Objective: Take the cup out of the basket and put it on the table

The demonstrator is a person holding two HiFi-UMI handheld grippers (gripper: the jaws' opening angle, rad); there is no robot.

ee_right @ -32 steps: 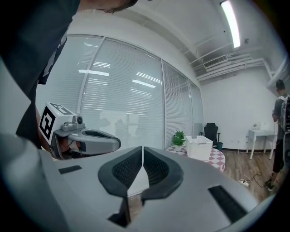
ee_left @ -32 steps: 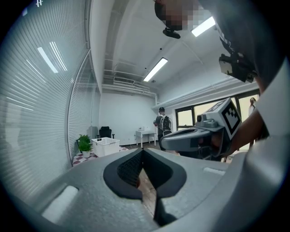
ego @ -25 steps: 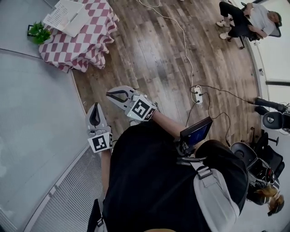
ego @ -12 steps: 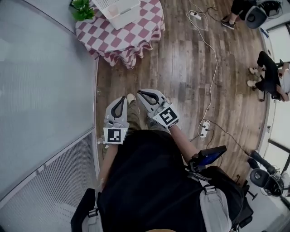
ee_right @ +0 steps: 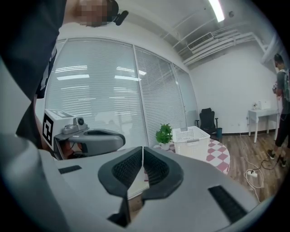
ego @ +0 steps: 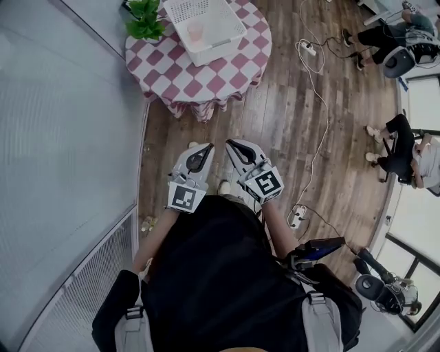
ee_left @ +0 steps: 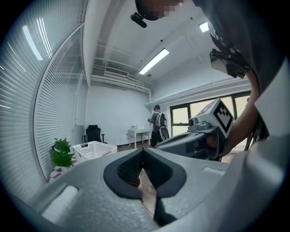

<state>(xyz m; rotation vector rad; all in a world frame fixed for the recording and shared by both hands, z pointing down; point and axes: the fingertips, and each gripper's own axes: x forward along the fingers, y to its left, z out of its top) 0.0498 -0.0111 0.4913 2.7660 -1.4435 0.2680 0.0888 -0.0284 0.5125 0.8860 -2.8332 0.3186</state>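
Short of the table [ego: 175,72], left gripper [ego: 205,147] and right gripper [ego: 231,143] are pointing side by side toward the basket [ego: 230,27], both clenched empty; cup [ego: 196,31] is sitting inside.

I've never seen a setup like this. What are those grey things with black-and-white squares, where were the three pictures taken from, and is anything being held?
There is no robot here: a person holds a gripping tool in each hand. The top-down picture comes from a camera on the person's head; it shows the left tool and the right tool held over a wooden floor. The other two pictures come from cameras riding on each tool, looking along its two jaws. Both pairs of jaws are closed with nothing between them. Ahead stands a round table with a checked cloth. On it are a white basket with a pinkish cup inside, and a potted plant.
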